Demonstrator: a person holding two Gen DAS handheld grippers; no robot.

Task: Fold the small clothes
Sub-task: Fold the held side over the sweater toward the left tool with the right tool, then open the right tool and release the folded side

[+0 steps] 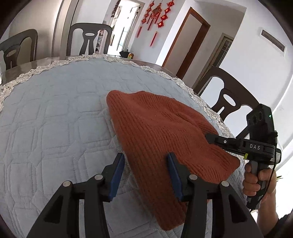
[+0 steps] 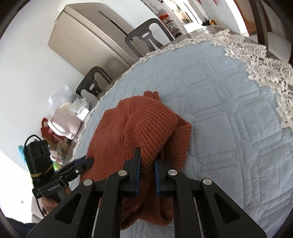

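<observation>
- left gripper (image 1: 145, 157) sits low over the near side of the table, jaws standing apart. the blue pads (image 1: 117, 175) aren't pressing on anything; the near edge of the knit lies between them, but it's let go, not gripped
- right gripper (image 2: 147, 158) is clamped tight on a bunched-up fold of the rust-orange knit sweater (image 2: 135, 131). from its own camera you can see the fabric squeezed between the two fingers and drooping below them
- in the left wrist view the right gripper comes in from the right side with its tip planted on the sweater's right part, and a person's hand (image 1: 256, 179) is wrapped round its handle
- the sweater (image 1: 155, 128) itself lies on the pale blue quilted table cover (image 1: 55, 119), mostly flat on the left side, humped and doubled over where the right gripper has hold of it. one ribbed end pokes out at the far side in the right wrist view
- the cover has a white lace trim (image 2: 265, 60) along its edges, sitting on a dark table
- beyond the table: dark wooden chairs (image 1: 89, 38) pushed up around it, a tall beige fridge (image 2: 87, 33) by the wall, some bags and clutter on the floor
- far back, red hanging decorations (image 1: 157, 14) on the white wall next to a brown door (image 1: 185, 42)
</observation>
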